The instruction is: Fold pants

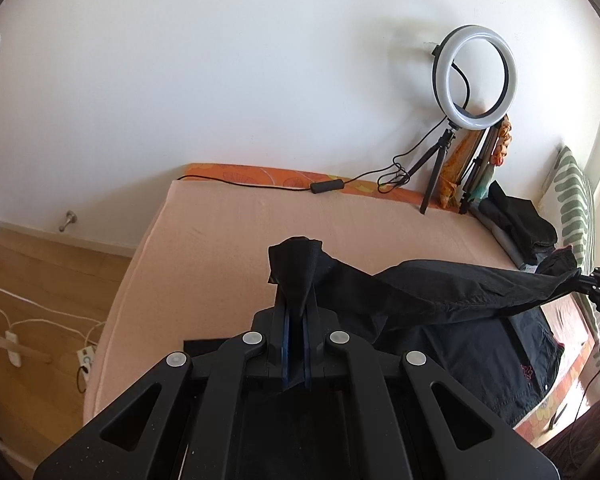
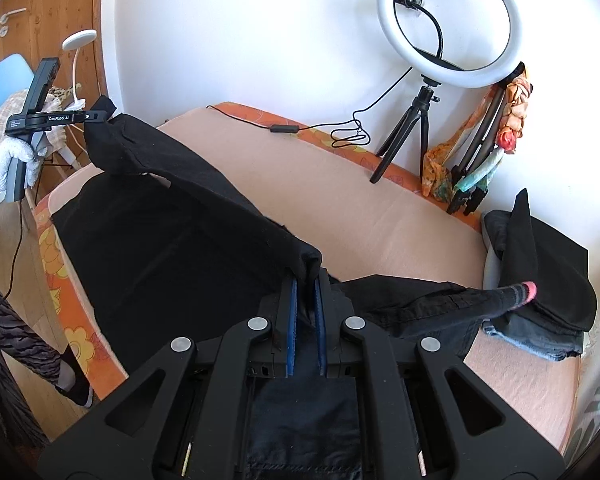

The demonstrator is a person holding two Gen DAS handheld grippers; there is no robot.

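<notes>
A pair of black pants hangs stretched between both grippers above the peach bed sheet. My left gripper is shut on one end of the cloth, which bunches up over its fingertips. In the right wrist view the left gripper sits at the upper left, held by a gloved hand. My right gripper is shut on the other end of the pants, with cloth between its blue pads. The left wrist view shows the pants reaching right to the right gripper. The lower part of the pants lies on the bed.
A ring light on a small tripod stands at the wall, its cable along the bed's far edge. Folded dark clothes with a pink-toed sock lie at the right. A patterned pillow leans at the far right. Wooden floor with power strips lies left.
</notes>
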